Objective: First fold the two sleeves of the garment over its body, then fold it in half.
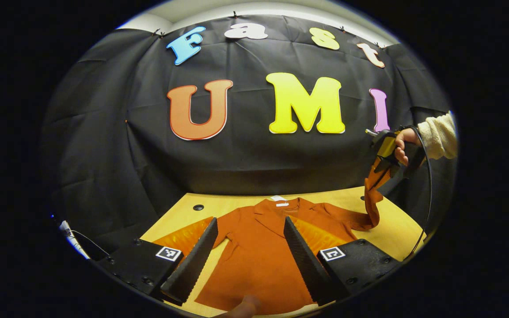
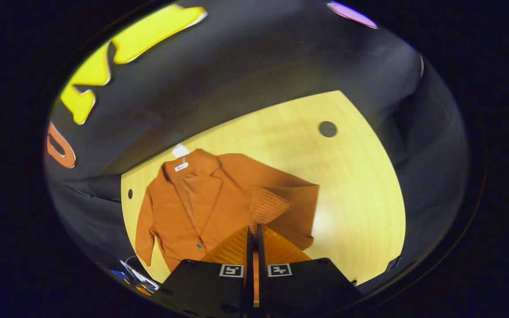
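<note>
An orange jacket (image 1: 259, 251) lies face up on the yellow table (image 1: 396, 229), collar toward the back wall. My left gripper (image 1: 250, 221) hovers open above the jacket's chest with nothing between its fingers. At the right of the left gripper view, a hand holds my right gripper (image 1: 380, 179) well above the table, and one sleeve (image 1: 371, 207) hangs from it. In the right gripper view my right gripper (image 2: 254, 229) is shut on that sleeve's cuff (image 2: 272, 205), looking down on the jacket (image 2: 192, 198). The other sleeve (image 2: 144, 225) lies flat along the jacket's side.
The table (image 2: 360, 185) has a round hole (image 2: 327, 129) near its back right corner and another hole (image 1: 198, 207) at the back left. A cable (image 1: 71, 234) hangs off the table's left side. A fingertip (image 1: 245, 304) shows at the jacket's hem.
</note>
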A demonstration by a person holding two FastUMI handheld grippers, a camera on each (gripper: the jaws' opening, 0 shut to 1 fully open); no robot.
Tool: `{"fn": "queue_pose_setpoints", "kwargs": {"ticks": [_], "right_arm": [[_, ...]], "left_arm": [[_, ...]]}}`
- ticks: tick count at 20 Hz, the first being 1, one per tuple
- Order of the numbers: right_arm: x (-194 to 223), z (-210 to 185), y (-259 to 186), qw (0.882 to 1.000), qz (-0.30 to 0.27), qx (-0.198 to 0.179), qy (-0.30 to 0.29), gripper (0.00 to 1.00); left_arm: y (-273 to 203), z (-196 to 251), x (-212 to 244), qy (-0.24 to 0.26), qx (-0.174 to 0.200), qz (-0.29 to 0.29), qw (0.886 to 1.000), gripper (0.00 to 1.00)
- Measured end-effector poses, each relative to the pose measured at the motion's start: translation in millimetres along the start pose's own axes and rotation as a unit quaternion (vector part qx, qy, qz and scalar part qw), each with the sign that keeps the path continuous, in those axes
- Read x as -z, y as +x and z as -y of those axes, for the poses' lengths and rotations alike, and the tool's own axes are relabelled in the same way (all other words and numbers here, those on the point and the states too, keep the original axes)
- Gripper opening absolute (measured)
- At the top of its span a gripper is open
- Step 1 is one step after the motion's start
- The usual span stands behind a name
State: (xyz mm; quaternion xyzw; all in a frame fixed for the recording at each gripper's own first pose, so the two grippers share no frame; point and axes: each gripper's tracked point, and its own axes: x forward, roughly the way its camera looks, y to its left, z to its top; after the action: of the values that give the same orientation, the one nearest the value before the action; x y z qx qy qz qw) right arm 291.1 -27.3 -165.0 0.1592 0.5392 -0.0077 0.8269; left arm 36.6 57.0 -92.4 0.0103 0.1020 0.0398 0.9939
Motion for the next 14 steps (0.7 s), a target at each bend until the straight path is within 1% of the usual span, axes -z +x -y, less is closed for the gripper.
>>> {"fn": "queue_pose_setpoints", "kwargs": {"ticks": [2, 4, 7, 11, 14], "right_arm": [[-0.1, -43.9, 10.1, 1.0, 0.006, -0.008, -0.021, 0.05], [8.3, -92.8, 25.4, 0.999, -0.002, -0.023, -0.034, 0.05], [26.8, -152.0, 43.0, 0.997, -0.022, -0.034, -0.064, 0.05], [49.2, -221.6, 69.5, 0.992, -0.032, -0.047, -0.116, 0.05], [74.7, -274.1, 96.8, 0.988, -0.049, -0.066, -0.132, 0.05]], "left_arm": [[-2.0, -22.6, 5.0, -0.006, -0.018, -0.004, 1.0, 0.98], [-4.2, -38.5, 7.6, -0.013, -0.031, -0.005, 0.999, 0.98], [-5.5, -56.0, 13.0, -0.017, -0.037, -0.009, 0.999, 0.98], [-10.0, -77.5, 26.6, -0.012, -0.042, -0.018, 0.999, 0.98], [-12.5, -90.8, 40.4, -0.017, -0.047, -0.031, 0.998, 0.98]]}}
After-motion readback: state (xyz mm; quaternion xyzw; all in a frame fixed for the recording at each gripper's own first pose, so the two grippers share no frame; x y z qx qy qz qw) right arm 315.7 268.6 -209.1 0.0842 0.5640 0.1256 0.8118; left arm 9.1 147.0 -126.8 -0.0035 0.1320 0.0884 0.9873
